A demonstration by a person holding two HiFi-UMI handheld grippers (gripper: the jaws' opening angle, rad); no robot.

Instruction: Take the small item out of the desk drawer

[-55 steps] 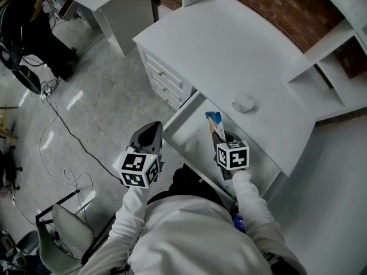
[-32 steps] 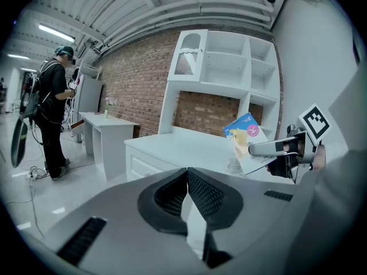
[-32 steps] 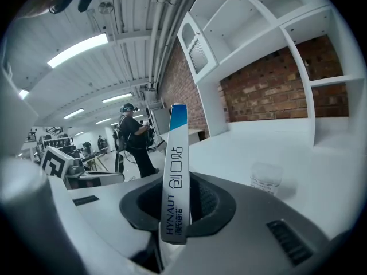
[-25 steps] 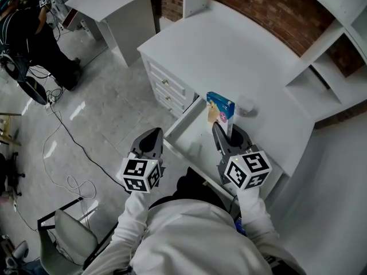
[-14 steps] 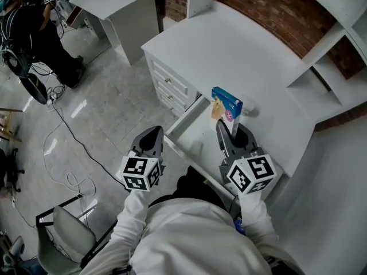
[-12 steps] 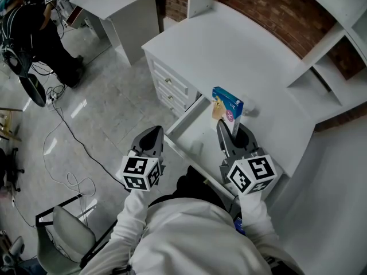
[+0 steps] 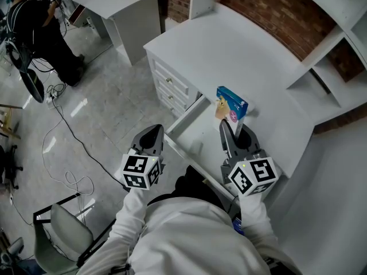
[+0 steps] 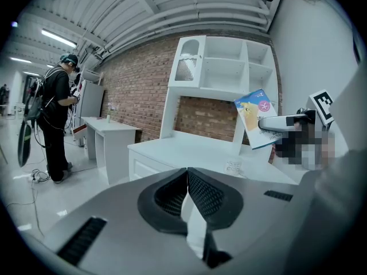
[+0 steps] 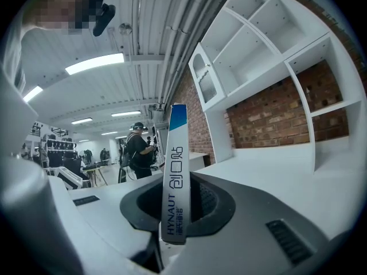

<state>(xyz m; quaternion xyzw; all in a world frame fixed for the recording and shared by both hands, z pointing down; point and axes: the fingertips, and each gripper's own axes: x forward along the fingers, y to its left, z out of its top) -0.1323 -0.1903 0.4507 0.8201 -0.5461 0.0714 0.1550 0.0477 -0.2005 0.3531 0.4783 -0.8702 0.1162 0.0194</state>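
My right gripper [image 7: 233, 137] is shut on a small flat blue-and-white box [image 7: 230, 106], which it holds upright in the air above the open desk drawer [image 7: 200, 135]. In the right gripper view the box [image 9: 175, 176] stands edge-on between the jaws. In the left gripper view the same box [image 8: 256, 118] shows at the right, pinched by the other gripper. My left gripper [image 7: 150, 139] hangs at the drawer's front left corner, shut with nothing in it [image 8: 187, 183]. The drawer's inside looks bare white.
A white desk top [image 7: 229, 56] carries a small white object [image 7: 250, 109] behind the box. Smaller shut drawers [image 7: 169, 87] sit at the desk's left. White shelves [image 7: 338, 56] rise at the right against a brick wall. A person [image 7: 40, 33] stands far left; cables [image 7: 63, 130] lie on the floor.
My right gripper has lifted the box up out of the drawer and carried it slightly up and right. The left gripper has stayed in place.
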